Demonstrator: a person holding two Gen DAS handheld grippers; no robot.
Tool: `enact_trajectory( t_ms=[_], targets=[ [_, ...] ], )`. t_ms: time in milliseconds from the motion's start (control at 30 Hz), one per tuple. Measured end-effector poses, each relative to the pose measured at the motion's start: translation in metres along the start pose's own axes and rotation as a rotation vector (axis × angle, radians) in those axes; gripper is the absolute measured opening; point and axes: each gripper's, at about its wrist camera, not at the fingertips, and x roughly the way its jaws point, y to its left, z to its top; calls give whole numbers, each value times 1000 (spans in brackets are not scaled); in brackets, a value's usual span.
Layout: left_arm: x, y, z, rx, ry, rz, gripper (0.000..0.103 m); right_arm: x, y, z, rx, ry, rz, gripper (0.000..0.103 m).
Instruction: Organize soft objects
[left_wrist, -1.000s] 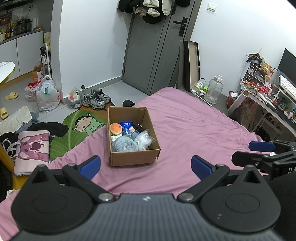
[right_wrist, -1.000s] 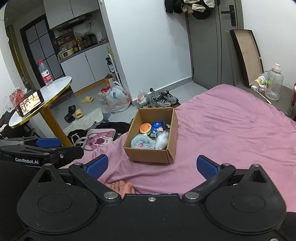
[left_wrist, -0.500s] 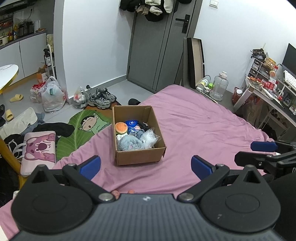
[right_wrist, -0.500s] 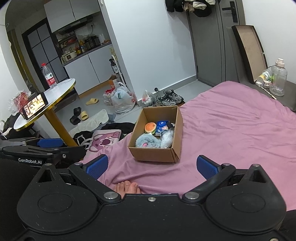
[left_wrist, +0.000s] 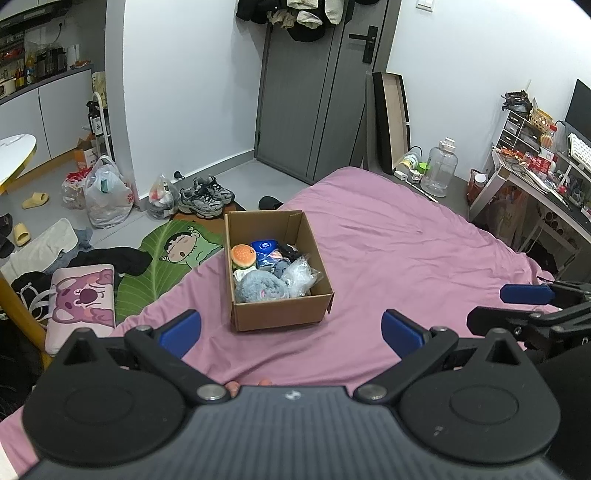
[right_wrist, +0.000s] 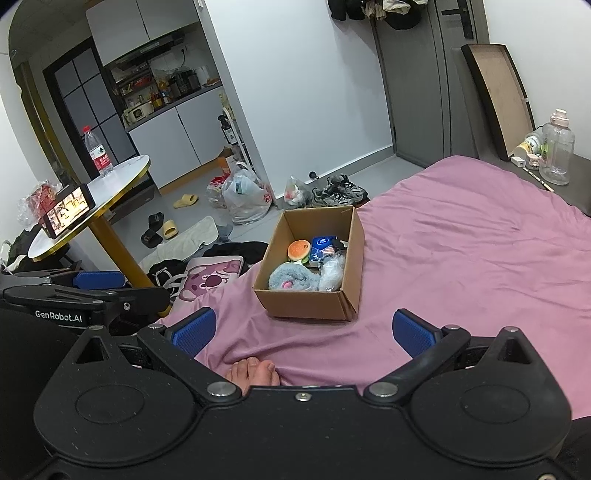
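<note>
While both claws gape, cardboard box (left_wrist: 275, 291) sits on bed (left_wrist: 406, 258).

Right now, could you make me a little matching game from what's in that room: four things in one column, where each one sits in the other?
Things:
1. burger toy
2. cardboard box
3. grey sneakers
4. red-capped water bottle

Places:
A. on the floor near the door
B. on the round white table
C. inside the box
D. on the pink bedsheet

Pairs: 1-C, 2-D, 3-A, 4-B
</note>
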Motion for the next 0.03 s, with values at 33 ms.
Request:
enact_trajectory(
  t_ms=[33],
  targets=[
    [0,0,0,0,1,-2,103,0,0,0,0,0,2,103]
  ],
)
